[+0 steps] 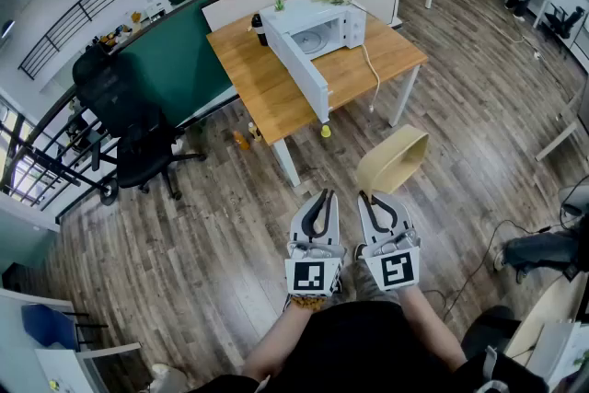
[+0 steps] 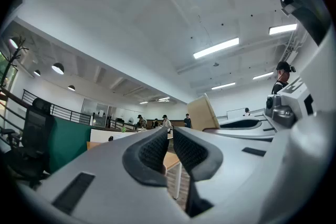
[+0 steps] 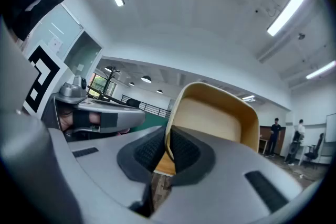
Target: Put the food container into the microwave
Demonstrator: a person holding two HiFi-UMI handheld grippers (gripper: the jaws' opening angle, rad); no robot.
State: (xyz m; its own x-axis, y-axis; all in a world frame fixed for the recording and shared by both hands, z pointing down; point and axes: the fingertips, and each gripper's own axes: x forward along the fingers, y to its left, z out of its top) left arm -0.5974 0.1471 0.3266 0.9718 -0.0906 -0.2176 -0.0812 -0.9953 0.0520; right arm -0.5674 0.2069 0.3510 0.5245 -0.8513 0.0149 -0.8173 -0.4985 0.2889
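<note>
One wall of food container pinched in my right gripper, well short of table; left gripper pressed together, empty. Keep level, aim for open microwave at table's far edge.

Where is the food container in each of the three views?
Head view: food container, lower centre, in the right gripper.
Left gripper view: right of centre.
Right gripper view: centre, rim between the jaws.
Shared landmark: the green partition.
</note>
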